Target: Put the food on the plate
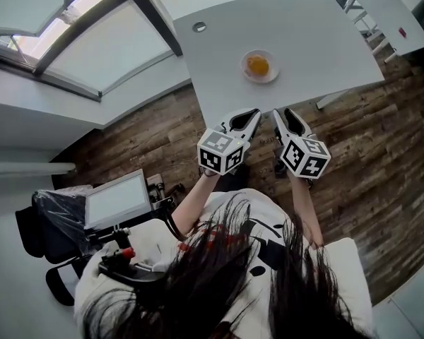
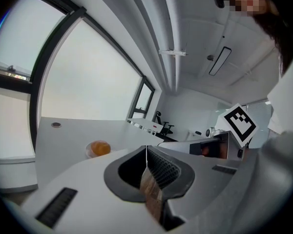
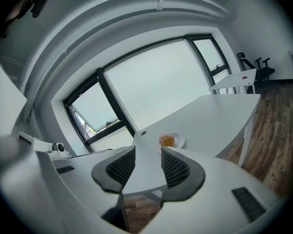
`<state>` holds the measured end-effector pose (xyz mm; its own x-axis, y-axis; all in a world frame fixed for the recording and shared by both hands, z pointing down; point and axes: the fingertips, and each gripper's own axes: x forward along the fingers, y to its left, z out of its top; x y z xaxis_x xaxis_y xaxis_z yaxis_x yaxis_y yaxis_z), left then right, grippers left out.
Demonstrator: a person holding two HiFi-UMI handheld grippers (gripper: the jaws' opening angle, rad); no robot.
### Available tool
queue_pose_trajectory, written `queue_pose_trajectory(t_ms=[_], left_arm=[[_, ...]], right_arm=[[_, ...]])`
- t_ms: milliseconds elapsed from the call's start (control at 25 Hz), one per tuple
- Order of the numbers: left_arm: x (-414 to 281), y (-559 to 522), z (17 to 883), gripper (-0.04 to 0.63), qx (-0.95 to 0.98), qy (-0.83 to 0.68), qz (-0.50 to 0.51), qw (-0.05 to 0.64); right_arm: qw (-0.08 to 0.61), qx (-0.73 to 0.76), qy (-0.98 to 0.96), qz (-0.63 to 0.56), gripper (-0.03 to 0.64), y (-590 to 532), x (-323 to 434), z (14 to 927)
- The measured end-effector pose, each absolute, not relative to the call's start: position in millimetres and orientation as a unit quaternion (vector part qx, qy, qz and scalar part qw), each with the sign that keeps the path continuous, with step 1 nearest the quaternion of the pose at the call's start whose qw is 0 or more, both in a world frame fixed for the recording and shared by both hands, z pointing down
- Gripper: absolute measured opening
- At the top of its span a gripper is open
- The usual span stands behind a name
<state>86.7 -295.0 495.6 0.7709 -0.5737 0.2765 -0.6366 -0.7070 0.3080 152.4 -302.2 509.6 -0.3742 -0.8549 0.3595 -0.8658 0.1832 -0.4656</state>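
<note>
One orange food piece (image 1: 256, 65) on plate (image 1: 274, 71), near table (image 1: 304, 27) edge.

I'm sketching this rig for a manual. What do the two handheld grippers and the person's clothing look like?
Both the left gripper and right gripper have white bodies, black textured pads and a cube of black-and-white square markers. The person wears a white top with black print.
</note>
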Motion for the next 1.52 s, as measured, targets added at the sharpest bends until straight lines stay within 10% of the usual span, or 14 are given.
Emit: queue_pose_trajectory(t_ms=[1520], left_arm=[[58, -75, 515, 0.006, 0.896, -0.373, 0.122, 0.207]], right_arm=[[0.011, 0.5, -0.797, 0.339, 0.175, -87, 123, 520]])
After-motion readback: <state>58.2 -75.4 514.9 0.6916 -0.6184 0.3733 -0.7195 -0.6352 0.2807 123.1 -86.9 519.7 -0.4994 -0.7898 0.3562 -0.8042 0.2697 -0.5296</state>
